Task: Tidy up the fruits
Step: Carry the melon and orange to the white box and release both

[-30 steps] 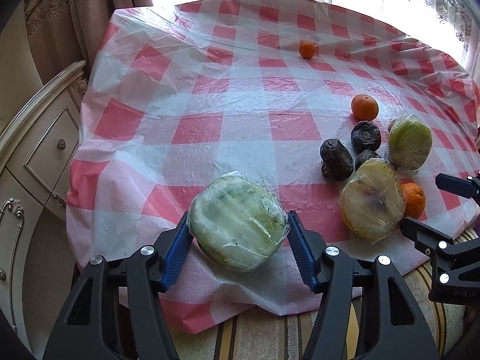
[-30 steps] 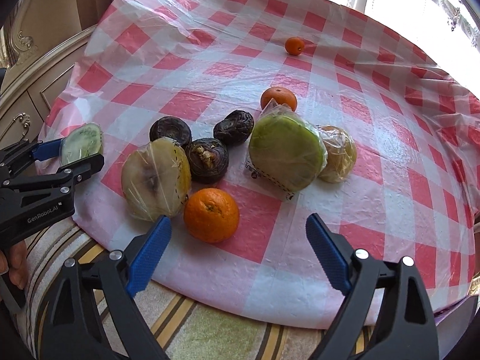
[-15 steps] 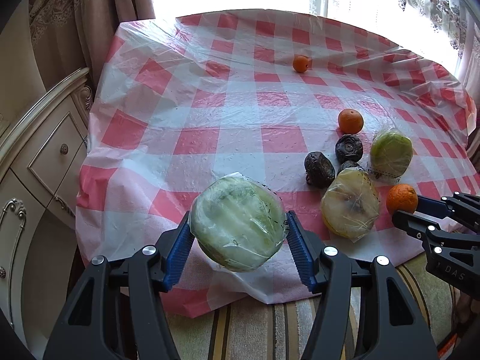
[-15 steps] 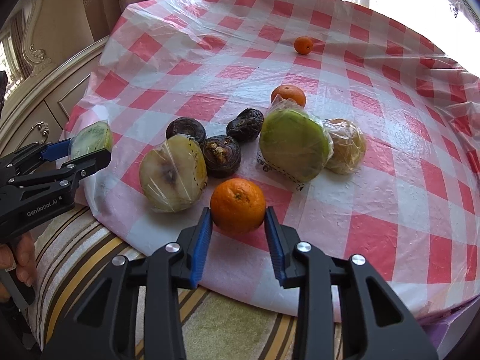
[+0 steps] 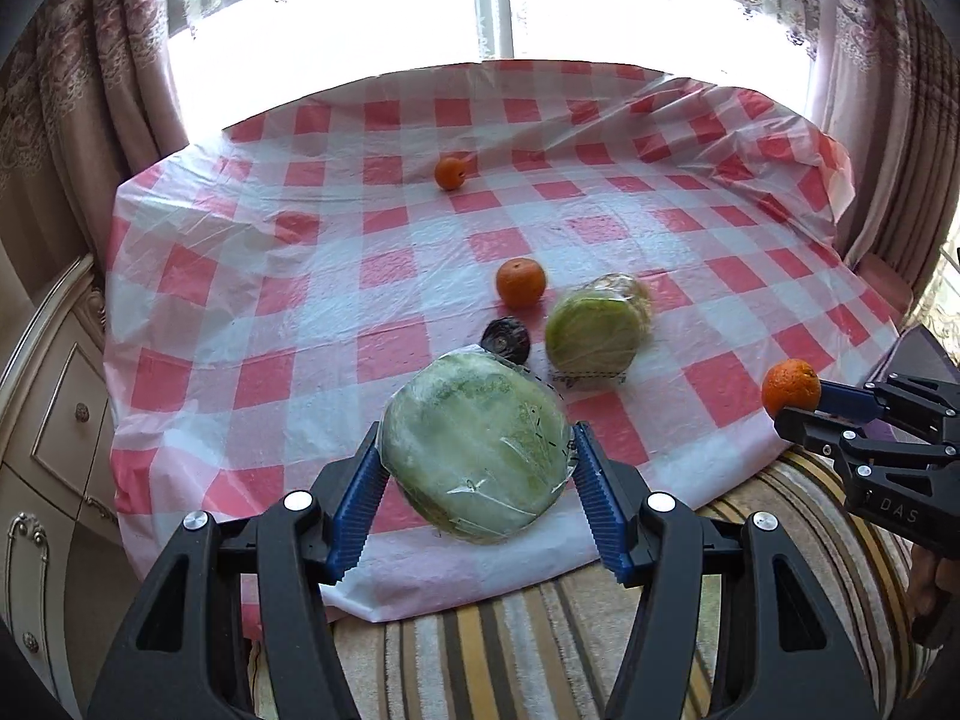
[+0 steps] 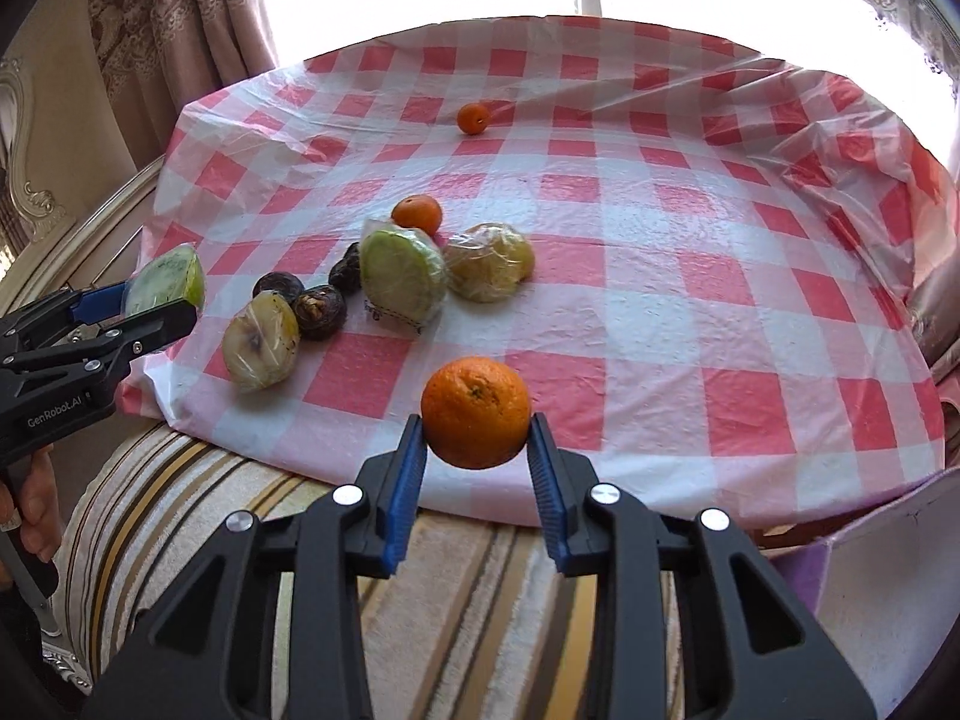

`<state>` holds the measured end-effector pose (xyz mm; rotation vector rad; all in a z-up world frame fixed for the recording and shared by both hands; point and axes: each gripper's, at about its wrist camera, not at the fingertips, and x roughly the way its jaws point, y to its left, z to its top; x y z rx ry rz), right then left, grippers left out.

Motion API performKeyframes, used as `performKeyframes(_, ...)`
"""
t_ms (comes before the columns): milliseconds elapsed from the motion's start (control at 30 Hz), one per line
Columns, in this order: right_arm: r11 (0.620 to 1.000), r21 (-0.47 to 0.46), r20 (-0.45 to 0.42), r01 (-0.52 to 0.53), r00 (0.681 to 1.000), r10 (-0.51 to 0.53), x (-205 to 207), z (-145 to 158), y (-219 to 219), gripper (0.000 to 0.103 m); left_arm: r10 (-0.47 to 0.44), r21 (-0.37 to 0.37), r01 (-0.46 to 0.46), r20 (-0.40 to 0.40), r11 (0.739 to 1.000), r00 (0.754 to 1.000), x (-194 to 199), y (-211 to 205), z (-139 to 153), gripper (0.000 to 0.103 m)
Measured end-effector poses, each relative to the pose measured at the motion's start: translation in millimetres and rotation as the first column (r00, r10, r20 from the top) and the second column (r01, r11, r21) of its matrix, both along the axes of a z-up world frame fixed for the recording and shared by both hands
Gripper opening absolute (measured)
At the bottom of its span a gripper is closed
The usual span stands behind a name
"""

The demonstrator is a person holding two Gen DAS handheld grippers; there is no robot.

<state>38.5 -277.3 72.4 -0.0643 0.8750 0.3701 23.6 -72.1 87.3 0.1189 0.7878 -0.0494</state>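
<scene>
My left gripper (image 5: 477, 459) is shut on a plastic-wrapped green fruit half (image 5: 477, 456), held lifted over the table's near edge; the same wrapped green half (image 6: 165, 285) shows at the left of the right wrist view. My right gripper (image 6: 477, 447) is shut on an orange (image 6: 476, 413), raised above the table's front edge; that orange (image 5: 791, 387) appears at the right of the left wrist view. On the red-and-white checked tablecloth (image 6: 660, 276) lie another wrapped green half (image 6: 402, 276), a wrapped yellowish half (image 6: 261, 341), a wrapped pale fruit (image 6: 489, 261), dark wrinkled fruits (image 6: 321, 311) and two oranges (image 6: 417, 213) (image 6: 472, 118).
A striped cushion (image 6: 480, 576) lies below the table's front edge. A cream cabinet with drawers (image 5: 54, 420) stands at the left, curtains (image 5: 90, 90) and a bright window behind the table. A person's hand (image 6: 30, 504) grips the left tool's handle.
My right gripper closed on the near orange and lifted it off the cloth. My left gripper raised the wrapped green half and pulled back; both views now take in more of the table.
</scene>
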Motion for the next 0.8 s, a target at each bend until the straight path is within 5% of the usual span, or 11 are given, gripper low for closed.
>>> performKeyframes(200, 0.989, -0.010, 0.002, 0.149, 0.989, -0.149, -19, 3, -77, 0.035, -0.233, -0.002, 0.233, -0.037, 0.972, 0.972, 6, -76, 10, 0.058)
performKeyframes(367, 0.959, -0.040, -0.018, 0.279, 0.960, -0.280, -34, -8, -144, 0.035, -0.433, -0.040, 0.432, -0.105, 0.901, 0.895, 9, -150, 8, 0.058)
performKeyframes(500, 0.922, -0.089, -0.042, 0.377, 0.924, -0.381, -44, -22, -192, 0.035, -0.594, -0.054, 0.594, -0.170, 0.803, 0.787, 8, -213, -1, 0.058)
performKeyframes(667, 0.867, -0.149, -0.065, 0.476, 0.870, -0.489, -55, -37, -240, 0.035, -0.763, -0.070, 0.777, -0.264, 0.626, 0.590, 8, -282, -10, 0.058)
performKeyframes(800, 0.818, -0.196, -0.063, 0.540, 0.826, -0.560, -63, -45, -269, 0.035, -0.800, -0.091, 0.828, -0.336, 0.553, 0.497, 9, -322, -25, 0.058)
